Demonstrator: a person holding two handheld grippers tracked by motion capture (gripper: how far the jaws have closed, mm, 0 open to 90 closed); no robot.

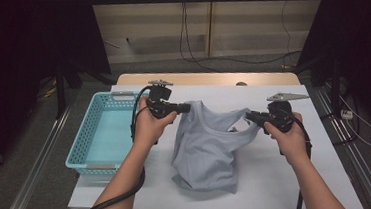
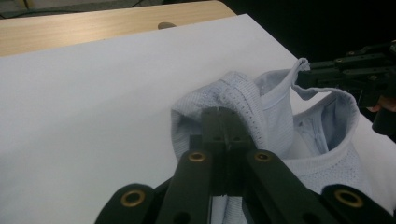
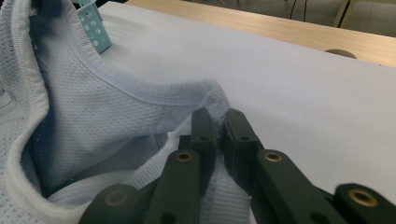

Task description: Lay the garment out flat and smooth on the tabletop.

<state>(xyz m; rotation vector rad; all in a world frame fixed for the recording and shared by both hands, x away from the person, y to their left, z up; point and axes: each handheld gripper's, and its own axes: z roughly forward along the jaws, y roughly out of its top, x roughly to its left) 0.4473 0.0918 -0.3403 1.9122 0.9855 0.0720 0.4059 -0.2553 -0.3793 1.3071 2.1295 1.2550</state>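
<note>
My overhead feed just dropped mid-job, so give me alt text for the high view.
Two hands hold a pale blue vest up by its shoulder straps, the left gripper and right gripper each shut on one strap, its hem bunched on the white table. A light blue basket sits to the left.

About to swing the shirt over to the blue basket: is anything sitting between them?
Nothing visible: the shirt, held up by both grippers, has bare white table beside it toward the basket; the left hand is on that side.
</note>
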